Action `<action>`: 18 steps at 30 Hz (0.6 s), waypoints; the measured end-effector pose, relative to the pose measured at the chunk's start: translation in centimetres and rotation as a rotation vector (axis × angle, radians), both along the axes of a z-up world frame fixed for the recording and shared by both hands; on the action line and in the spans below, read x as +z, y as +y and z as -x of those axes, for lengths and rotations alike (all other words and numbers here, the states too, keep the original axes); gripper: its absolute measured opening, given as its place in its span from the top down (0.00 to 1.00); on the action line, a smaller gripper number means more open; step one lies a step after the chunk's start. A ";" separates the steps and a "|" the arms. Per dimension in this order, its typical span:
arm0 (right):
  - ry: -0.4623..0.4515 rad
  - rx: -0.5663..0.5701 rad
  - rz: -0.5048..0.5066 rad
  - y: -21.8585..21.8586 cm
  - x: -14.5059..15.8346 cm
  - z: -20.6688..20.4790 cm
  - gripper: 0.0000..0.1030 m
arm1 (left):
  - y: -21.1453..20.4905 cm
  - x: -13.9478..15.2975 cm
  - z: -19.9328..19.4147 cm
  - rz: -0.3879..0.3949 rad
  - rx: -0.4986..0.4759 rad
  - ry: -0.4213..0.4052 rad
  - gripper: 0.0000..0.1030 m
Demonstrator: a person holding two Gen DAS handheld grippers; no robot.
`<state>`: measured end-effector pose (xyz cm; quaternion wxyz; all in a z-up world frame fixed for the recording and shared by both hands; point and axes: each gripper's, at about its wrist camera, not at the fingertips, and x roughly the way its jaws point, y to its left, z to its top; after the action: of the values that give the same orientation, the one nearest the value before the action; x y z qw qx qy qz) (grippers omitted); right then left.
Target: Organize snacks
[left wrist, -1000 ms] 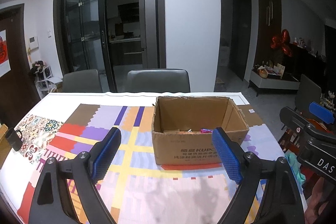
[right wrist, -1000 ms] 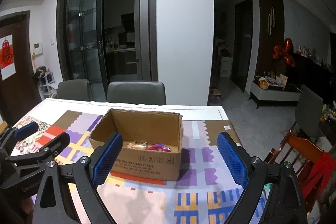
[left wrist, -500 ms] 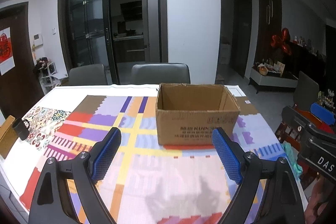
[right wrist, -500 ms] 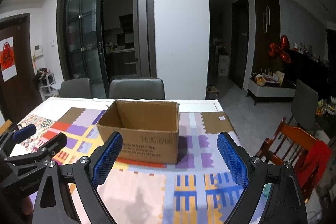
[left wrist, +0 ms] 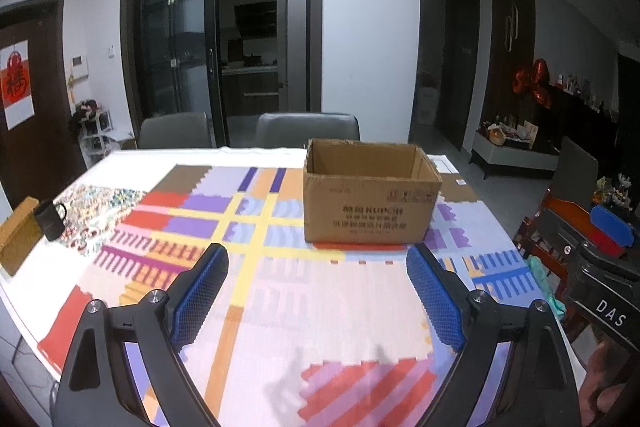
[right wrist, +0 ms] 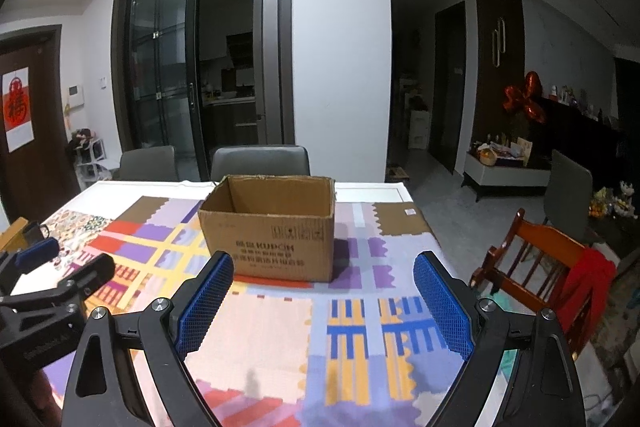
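Cardboard box (left wrist: 370,193) open-topped mid counter (left wrist: 280,291) for snacks; left hand-held gripper (left wrist: 316,297), right hand-held gripper (right wrist: 320,301) jaws apart, empty, facing box.

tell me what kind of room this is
Most likely a home dining area: a long table under a patchwork cloth, grey chairs behind it, and glass sliding doors opening onto a kitchen. A cardboard box sits on the table.
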<state>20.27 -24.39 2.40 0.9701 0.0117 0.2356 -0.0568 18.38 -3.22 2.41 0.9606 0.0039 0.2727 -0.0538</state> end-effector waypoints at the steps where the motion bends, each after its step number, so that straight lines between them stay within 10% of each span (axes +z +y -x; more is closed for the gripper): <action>1: 0.003 -0.002 -0.002 0.0 -0.3 0.5 0.10 | 0.1 -0.2 0.2 0.003 0.002 0.006 0.11; 18: 0.006 -0.055 -0.034 0.0 -2.8 9.2 0.10 | 0.1 -4.6 8.3 0.007 -0.010 0.059 0.11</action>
<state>11.02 -24.40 -0.35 0.9672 0.0343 0.2389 -0.0794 10.10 -3.12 -2.23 0.9518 0.0001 0.3009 -0.0597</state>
